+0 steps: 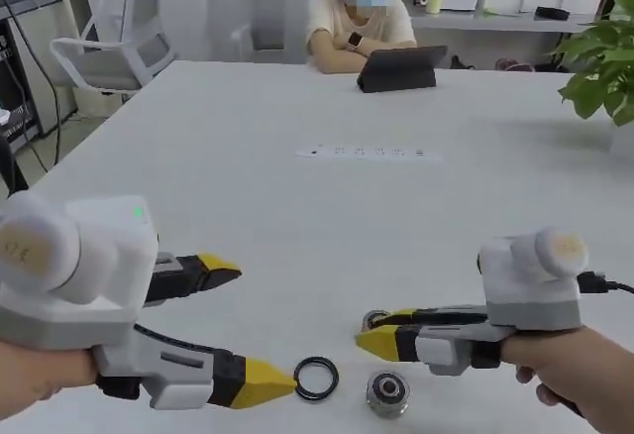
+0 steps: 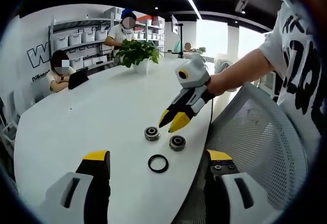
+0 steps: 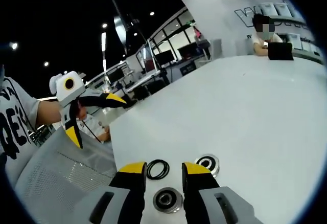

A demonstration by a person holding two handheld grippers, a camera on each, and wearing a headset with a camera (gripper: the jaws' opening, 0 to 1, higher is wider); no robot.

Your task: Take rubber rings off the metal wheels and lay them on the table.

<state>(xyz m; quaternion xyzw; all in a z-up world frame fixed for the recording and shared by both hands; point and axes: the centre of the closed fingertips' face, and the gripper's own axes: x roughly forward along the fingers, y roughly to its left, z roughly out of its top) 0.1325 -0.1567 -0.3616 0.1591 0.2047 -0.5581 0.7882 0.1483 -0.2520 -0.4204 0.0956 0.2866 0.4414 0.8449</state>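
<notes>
One ring off, a second wheel to go

A black rubber ring (image 1: 317,378) lies flat on the white table (image 1: 297,206). Just beside it sits a bare-looking metal wheel (image 1: 387,392), and beyond that a second wheel (image 3: 208,163), seemingly dark-rimmed. The right gripper (image 1: 381,333), jaws narrow and empty, hovers near the ring, likely lining up. The left gripper (image 1: 260,330), spread wide, hangs beside the ring.
</notes>
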